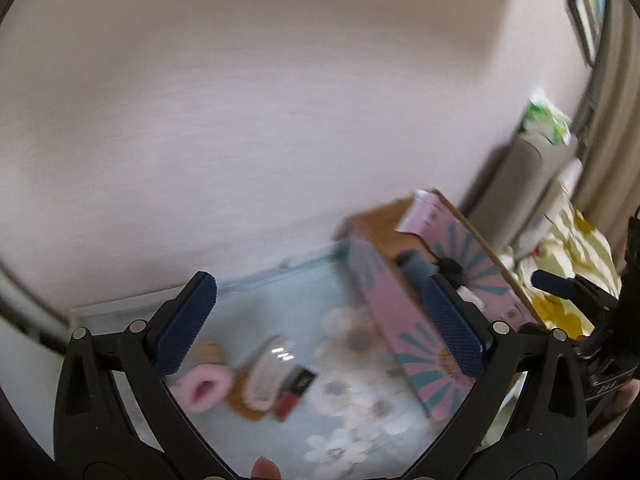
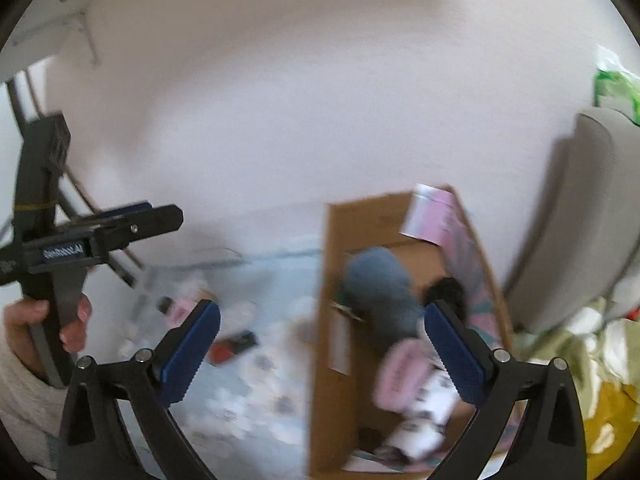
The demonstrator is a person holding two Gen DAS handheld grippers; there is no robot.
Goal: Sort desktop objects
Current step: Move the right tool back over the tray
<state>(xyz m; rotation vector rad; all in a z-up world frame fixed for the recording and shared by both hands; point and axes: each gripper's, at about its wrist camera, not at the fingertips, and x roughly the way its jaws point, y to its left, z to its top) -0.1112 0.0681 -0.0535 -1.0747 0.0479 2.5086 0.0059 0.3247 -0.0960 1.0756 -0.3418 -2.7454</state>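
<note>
Both views are motion-blurred. My left gripper (image 1: 320, 320) is open and empty above a light blue floral mat (image 1: 280, 308). Under it lie a pink fuzzy slipper-like item (image 1: 202, 390), a clear rounded item (image 1: 272, 364) and a red and black lipstick (image 1: 294, 392). A pink cardboard box (image 1: 404, 316) with teal rays stands to the right. My right gripper (image 2: 322, 344) is open and empty over that open box (image 2: 340, 248), which holds a blue-grey soft item (image 2: 380, 292), a pink item (image 2: 400, 372) and a white patterned item (image 2: 424, 412).
A plain wall fills the upper part of both views. A grey chair (image 2: 580, 220) stands right of the box, with yellow flowered cloth (image 1: 568, 264) by it. The left gripper (image 2: 100, 236) shows at the left of the right wrist view, held by a hand (image 2: 72, 324).
</note>
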